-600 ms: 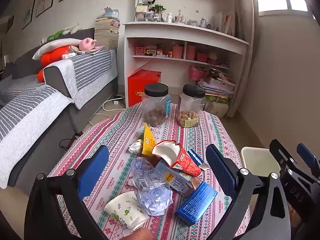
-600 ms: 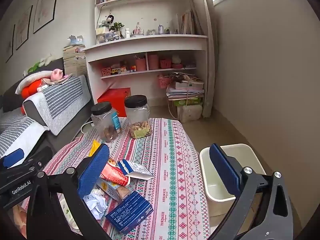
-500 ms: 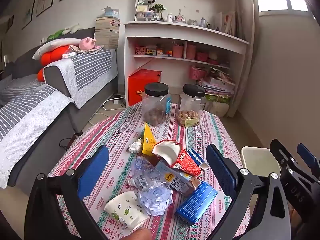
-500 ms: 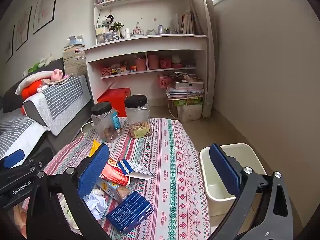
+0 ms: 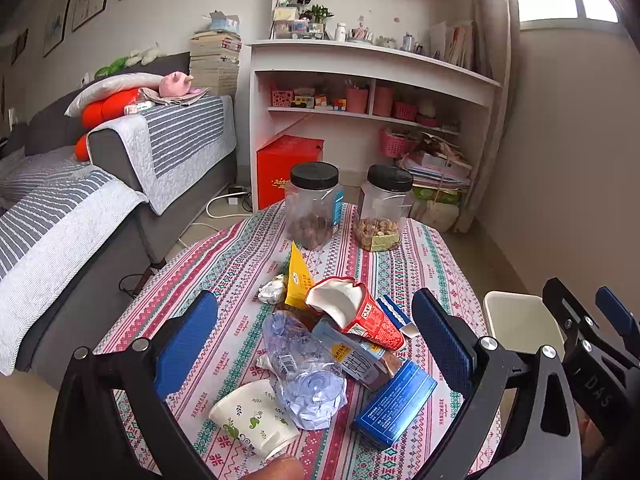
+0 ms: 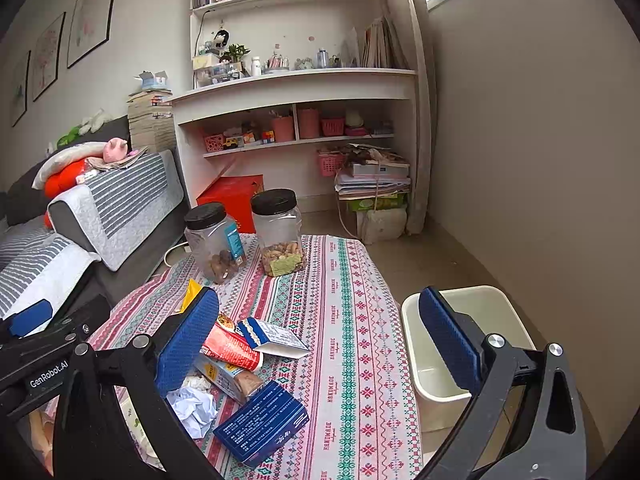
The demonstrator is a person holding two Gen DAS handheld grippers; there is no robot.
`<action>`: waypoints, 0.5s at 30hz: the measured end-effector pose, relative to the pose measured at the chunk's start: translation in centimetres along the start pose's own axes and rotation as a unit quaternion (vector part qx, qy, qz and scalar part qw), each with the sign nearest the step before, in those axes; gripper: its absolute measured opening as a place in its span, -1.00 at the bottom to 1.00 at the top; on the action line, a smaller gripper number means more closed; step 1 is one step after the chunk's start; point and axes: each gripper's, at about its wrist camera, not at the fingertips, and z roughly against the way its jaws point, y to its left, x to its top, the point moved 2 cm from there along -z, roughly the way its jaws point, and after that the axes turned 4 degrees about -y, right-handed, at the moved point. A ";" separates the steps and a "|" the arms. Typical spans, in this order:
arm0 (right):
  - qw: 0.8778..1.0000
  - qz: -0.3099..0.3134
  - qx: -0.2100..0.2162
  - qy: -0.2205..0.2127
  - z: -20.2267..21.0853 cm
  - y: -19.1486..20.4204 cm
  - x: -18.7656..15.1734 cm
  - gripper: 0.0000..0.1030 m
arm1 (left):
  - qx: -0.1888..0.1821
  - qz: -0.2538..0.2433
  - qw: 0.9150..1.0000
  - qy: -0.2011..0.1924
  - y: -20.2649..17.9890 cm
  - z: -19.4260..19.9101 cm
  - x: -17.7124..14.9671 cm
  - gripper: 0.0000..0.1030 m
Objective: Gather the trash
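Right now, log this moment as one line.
left tool: open, empty | right tool: open, empty | trash pile: on table, untouched | white bin: beside table, nothing visible inside

Two black-lidded jars (image 5: pixel 314 204) on patterned tablecloth (image 6: pixel 352 320), sofa (image 5: pixel 120 168) beside

A heap of trash (image 5: pixel 340 352) lay near the white bin (image 6: pixel 452 344): crushed bottle (image 5: pixel 304 368), tipped paper cup (image 5: pixel 252 416), blue box (image 6: pixel 262 422), torn red carton (image 5: pixel 356 312).
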 end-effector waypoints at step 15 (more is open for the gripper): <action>1.000 0.002 0.000 0.002 -0.2 0.4 -0.3 0.87 | 0.004 -0.002 1.000 0.003 0.3 -0.4 -0.7 0.84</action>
